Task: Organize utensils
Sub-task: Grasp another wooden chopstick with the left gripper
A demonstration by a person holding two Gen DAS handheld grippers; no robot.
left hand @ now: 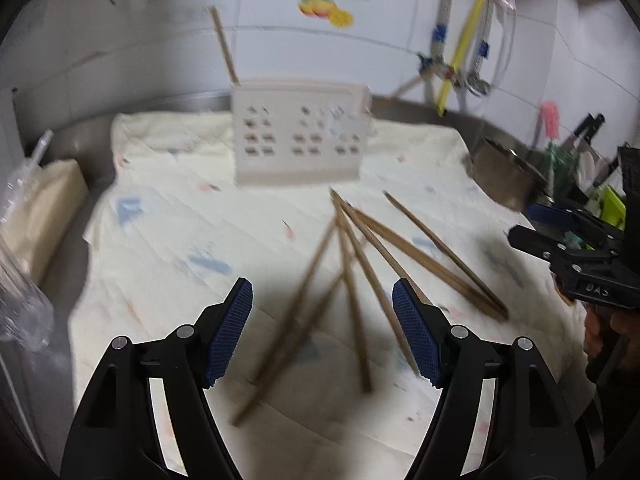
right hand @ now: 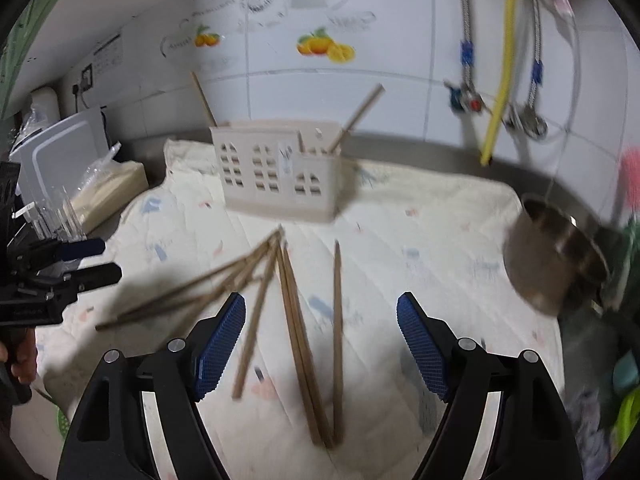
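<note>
Several brown wooden chopsticks (left hand: 352, 276) (right hand: 296, 320) lie fanned out on a pale printed cloth (left hand: 168, 216) (right hand: 440, 240). A beige perforated utensil holder (left hand: 298, 136) (right hand: 276, 168) stands at the cloth's far side. One chopstick (left hand: 224, 46) (right hand: 204, 100) stands in its left end; another (right hand: 360, 114) leans in its right end. My left gripper (left hand: 322, 330) is open and empty, hovering over the loose chopsticks. My right gripper (right hand: 320, 346) is open and empty above them too. Each gripper also shows at the edge of the other's view.
A steel pot (left hand: 506, 174) (right hand: 556, 256) sits at the cloth's right edge. A bagged beige block (left hand: 40, 216) (right hand: 108, 192) lies at the left. Tiled wall with hoses (right hand: 504, 64) stands behind. White boards (right hand: 68, 152) lean at the far left.
</note>
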